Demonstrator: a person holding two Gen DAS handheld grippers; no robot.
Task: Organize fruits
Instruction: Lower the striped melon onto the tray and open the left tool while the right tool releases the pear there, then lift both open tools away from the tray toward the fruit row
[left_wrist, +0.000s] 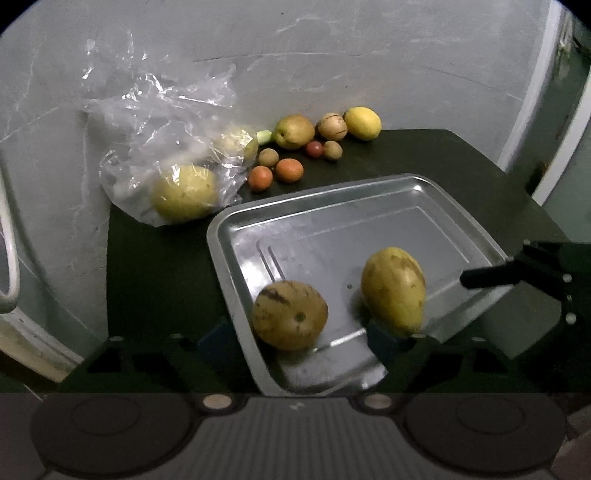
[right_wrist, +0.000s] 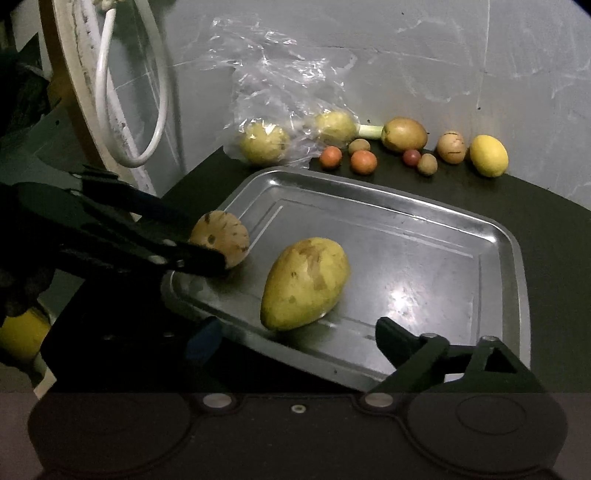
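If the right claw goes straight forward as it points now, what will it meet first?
Most likely the yellow-green mango lying in the metal tray: it sits directly ahead of the open right claw. Depth is unclear, but nothing appears before it.

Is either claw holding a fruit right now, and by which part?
Neither, it seems. The left claw stands open around the striped round fruit, the right claw open around the mango; both fruits rest in the tray.
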